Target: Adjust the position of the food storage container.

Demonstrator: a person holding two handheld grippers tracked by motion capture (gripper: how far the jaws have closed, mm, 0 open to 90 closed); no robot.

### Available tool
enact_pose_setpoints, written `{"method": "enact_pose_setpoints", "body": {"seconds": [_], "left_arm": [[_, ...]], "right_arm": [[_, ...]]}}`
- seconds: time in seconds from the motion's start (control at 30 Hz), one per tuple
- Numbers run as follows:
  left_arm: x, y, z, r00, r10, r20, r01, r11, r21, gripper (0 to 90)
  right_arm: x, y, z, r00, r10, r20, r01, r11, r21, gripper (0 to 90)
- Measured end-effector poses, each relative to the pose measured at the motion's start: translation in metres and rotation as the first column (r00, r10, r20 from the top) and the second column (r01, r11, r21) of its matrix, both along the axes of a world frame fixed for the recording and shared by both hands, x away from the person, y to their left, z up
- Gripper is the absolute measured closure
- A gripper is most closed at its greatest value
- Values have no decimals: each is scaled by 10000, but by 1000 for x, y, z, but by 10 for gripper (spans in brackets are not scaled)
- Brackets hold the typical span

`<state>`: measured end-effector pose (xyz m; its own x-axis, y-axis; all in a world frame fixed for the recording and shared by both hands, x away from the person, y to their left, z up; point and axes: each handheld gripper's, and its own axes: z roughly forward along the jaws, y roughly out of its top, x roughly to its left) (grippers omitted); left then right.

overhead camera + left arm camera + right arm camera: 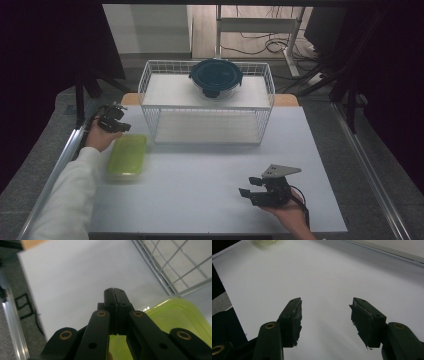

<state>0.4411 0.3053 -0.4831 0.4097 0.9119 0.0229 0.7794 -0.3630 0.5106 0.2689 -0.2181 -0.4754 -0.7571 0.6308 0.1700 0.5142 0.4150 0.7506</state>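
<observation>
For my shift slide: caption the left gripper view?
Left gripper shut and empty above the white table, beside the green container.

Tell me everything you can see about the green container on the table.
The green container is a flat, rounded-rectangular box of translucent yellow-green plastic, with a stepped rim on its lid. It lies flat at the left of the white table, just in front of the wire rack. The left gripper, jaws shut on nothing, is at its far left corner; whether it touches the box is unclear.
</observation>
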Motion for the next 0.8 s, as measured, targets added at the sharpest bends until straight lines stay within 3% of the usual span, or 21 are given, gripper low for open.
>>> {"method": "enact_pose_setpoints", "body": {"seconds": [0.23, 0.37, 0.4, 0.5, 0.57, 0.77, 0.8], "left_arm": [[3, -7, -5, 9987, -190, -468, 183, 9997, -165, 900], [-3, -14, -8, 9930, -652, -981, 649, 9979, -63, 900], [-6, -17, -8, 9912, -843, -1024, 849, 9964, 12, 900], [-21, -25, -5, 9875, -1242, -975, 1220, 9921, -282, 900], [-34, -31, -4, 9810, -1596, -1105, 1555, 9868, -453, 900], [-69, -46, -8, 9661, -2187, -1370, 2145, 9757, -448, 900], [-69, -46, -8, 9661, -2187, -1370, 2145, 9757, -448, 900]], "right_arm": [[-1, -5, -1, 9999, -151, 1, 151, 9999, -8, 413], [-2, -5, 0, 9999, -167, 11, 167, 9999, -1, 413], [-2, -5, 0, 9999, -156, 15, 156, 9999, 1, 413], [-3, -5, 2, 9999, -122, 60, 122, 9999, 38, 413], [-3, -4, 2, 9999, -104, 42, 104, 9999, 86, 413], [-5, -1, 4, 10000, -46, 22, 46, 9999, 135, 413], [-5, 0, 5, 10000, -22, 47, 21, 9999, 123, 413]]}}
